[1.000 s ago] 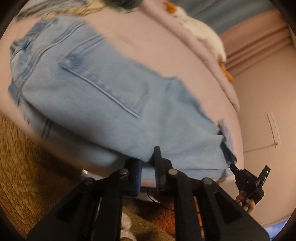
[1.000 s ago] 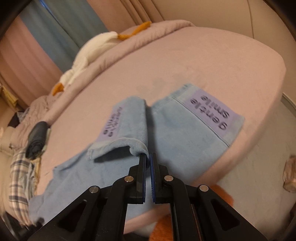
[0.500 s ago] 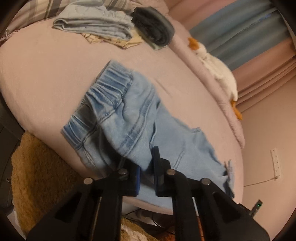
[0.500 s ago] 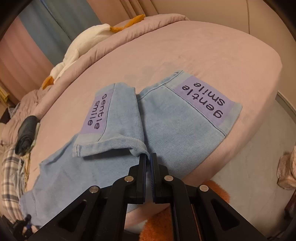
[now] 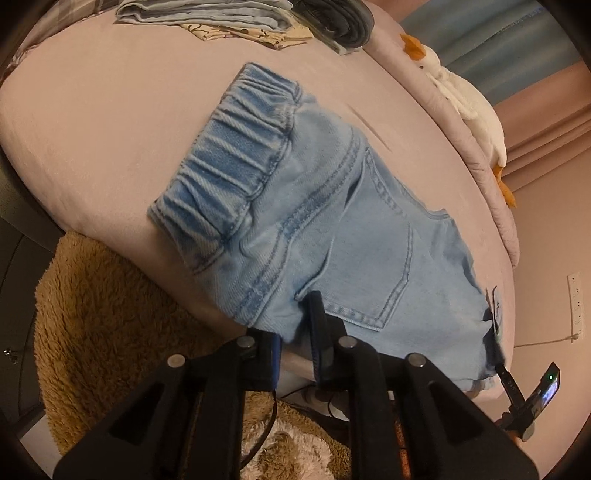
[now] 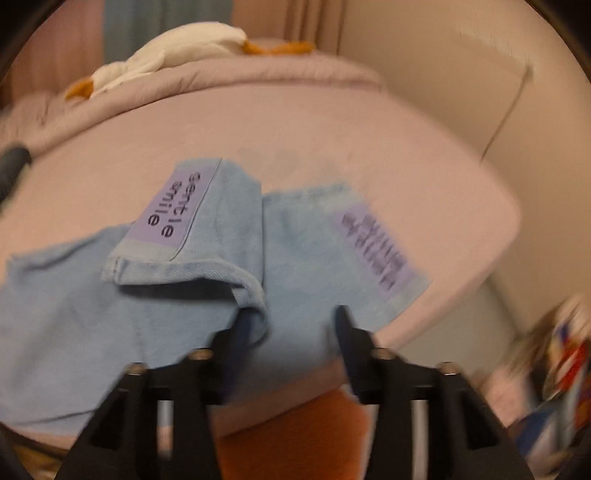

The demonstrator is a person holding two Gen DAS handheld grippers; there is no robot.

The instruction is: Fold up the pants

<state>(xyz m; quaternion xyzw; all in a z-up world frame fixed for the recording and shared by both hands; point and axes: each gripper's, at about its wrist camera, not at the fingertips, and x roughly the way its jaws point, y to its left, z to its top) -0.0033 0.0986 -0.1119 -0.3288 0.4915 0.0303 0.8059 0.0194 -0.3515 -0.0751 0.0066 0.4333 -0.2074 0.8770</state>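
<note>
- We see a bed [image 5: 92,122] under a pink sheet filling both views, with pink and blue curtains [image 5: 517,55] behind it.
- A brown shaggy rug [image 5: 103,314] lies below the bed's near edge.
- The light blue pants [image 5: 332,229] lie along that near edge, folded at the waistband; one leg is turned back over the other.
- Folded clothes [image 5: 207,14] sit at the far edge, beside a white goose toy [image 5: 469,96].
- Our left gripper [image 5: 299,328] pinches denim at the pants' near edge.
- Our right gripper [image 6: 290,325] is spread wide over the legs.
</note>
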